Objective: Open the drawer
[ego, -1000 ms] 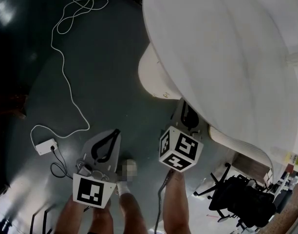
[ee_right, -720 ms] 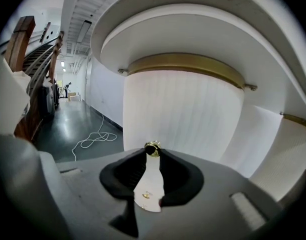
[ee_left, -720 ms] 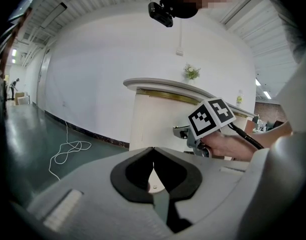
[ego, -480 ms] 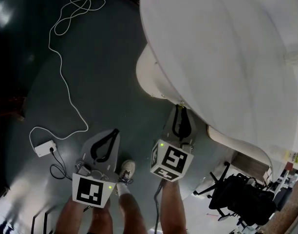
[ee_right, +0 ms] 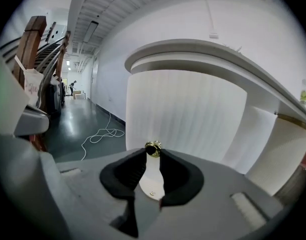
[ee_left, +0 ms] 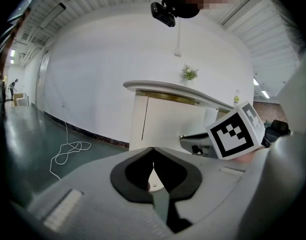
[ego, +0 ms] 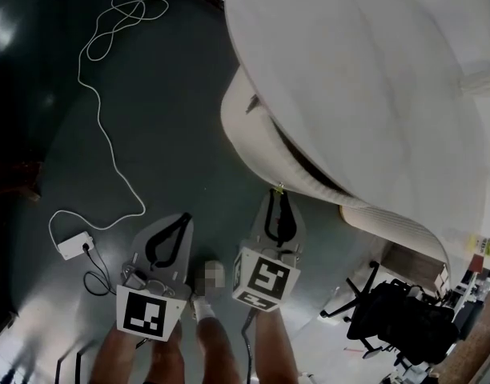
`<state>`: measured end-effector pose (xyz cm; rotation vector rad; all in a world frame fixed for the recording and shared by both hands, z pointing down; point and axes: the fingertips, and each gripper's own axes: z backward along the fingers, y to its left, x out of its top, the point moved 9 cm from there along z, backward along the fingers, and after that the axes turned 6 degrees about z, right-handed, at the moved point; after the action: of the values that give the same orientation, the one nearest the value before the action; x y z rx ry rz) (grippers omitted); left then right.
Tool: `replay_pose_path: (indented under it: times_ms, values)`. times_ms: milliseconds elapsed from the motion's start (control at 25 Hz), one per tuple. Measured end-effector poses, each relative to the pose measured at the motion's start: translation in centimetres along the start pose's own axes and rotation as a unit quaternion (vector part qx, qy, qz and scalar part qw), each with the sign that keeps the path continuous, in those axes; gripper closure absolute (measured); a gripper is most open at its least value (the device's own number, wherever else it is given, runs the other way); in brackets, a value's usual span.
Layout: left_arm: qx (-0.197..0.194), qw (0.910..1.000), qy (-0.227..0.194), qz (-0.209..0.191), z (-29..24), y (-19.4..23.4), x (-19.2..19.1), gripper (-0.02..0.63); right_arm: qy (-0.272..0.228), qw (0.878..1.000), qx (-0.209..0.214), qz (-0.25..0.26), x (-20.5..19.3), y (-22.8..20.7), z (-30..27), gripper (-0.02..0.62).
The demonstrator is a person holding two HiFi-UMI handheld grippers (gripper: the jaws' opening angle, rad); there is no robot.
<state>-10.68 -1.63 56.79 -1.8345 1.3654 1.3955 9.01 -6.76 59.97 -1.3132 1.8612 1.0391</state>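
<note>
My right hand-held gripper (ee_right: pixel 153 156) pinches the drawer's (ego: pixel 238 126) gold knob (ee_right: pixel 153 148), partly out beneath the bench (ego: pixel 365 78). The left hand-held gripper (ee_left: pixel 153 154) is closed and empty. A crooked pull could slip my pads off.

A dark green floor (ego: pixel 173 134) fills the head view's left half. A thin white cable (ego: pixel 117 160) lies on it, looped at 11 o'clock and trailing down to a small white box (ego: pixel 74 245) at 8 o'clock. A black office chair (ego: pixel 401 318) stands at 4 o'clock. The left gripper view shows a small green plant (ee_left: pixel 189 73) at 12 o'clock, and the right gripper view shows a wooden stair rail (ee_right: pixel 30 39) at 10 o'clock.
</note>
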Motion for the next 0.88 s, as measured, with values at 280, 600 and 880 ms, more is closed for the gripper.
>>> replay_pose_path:
  times_ms: [280, 600, 880]
  values:
    - [0.003, 0.9998, 0.017, 0.008, 2.7, -0.3, -1.5, 0.595, 0.005, 1.000, 0.005, -0.004, -0.9, 1.6, 2.6, 0.508]
    - [0.012, 0.9996, 0.024, 0.011, 5.1, -0.1, -2.4, 0.595, 0.017, 1.000, 0.012, -0.001, -2.4, 3.5, 5.3, 0.508]
    - [0.012, 0.9995, 0.029, 0.008, 6.4, 0.0, -2.7, 0.595, 0.017, 1.000, 0.014, -0.008, -2.9, 4.6, 7.0, 0.508]
